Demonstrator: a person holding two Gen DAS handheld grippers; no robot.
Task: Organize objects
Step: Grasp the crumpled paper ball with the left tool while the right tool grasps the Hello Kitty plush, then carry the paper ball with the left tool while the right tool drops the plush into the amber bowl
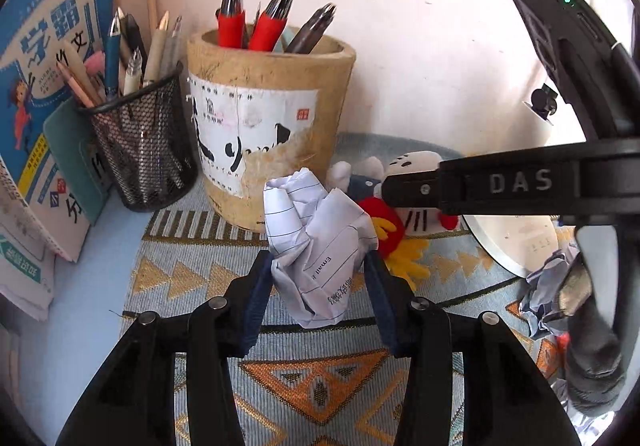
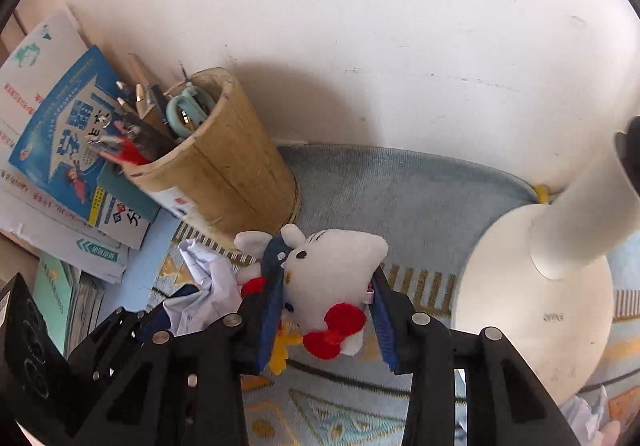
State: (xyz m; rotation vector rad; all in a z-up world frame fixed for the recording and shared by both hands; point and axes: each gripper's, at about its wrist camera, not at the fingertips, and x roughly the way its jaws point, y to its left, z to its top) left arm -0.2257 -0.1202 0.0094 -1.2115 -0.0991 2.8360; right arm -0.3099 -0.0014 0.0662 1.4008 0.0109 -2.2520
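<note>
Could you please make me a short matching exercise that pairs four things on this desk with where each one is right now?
1. crumpled paper
2. plush toy
3. scissors
4. red pens

a. between the right gripper fingers
b. handles up in the bamboo holder
c. between the left gripper fingers
d. tips up in the bamboo holder

Pairs: 1-c, 2-a, 3-b, 4-d

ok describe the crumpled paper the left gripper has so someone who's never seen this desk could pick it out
Start at the tall tan pen cup standing against the wall on the patterned mat. Right in front of it, between the left gripper's blue pads, sits the crumpled paper ball. It is white with ruled lines and printed text, unlike the plush cat beside it or the greyer paper wad by the lamp base.
</note>
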